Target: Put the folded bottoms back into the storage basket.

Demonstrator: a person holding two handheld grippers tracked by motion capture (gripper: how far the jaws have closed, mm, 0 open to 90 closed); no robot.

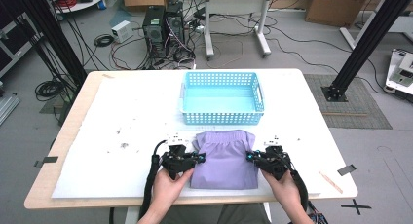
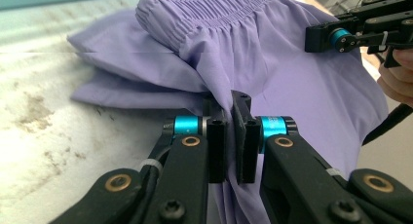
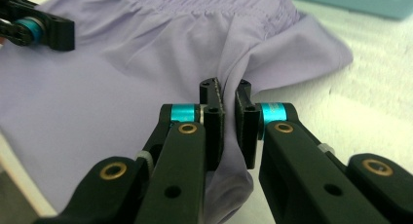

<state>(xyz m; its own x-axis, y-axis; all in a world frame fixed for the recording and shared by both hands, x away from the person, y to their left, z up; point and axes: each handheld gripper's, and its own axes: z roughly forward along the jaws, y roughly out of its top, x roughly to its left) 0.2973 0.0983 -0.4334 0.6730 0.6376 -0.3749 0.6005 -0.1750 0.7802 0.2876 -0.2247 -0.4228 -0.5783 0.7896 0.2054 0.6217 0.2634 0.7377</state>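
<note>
We find the folded lilac cotton shorts (image 1: 224,158) on the desk (image 1: 122,112) before the pale blue plastic basket (image 1: 221,97). Left tool (image 2: 229,136) and right tool (image 3: 229,131) are clamped on opposite edges. Thin pinches risk slipping, unfolding the garment on lifting.

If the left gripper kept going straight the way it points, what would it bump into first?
Probably more of the purple shorts: the left gripper is shut on their edge and points across them. Beyond the cloth sits the right gripper, though depth is hard to judge.

Empty blue basket (image 1: 222,100) on white table (image 1: 122,117)
</note>
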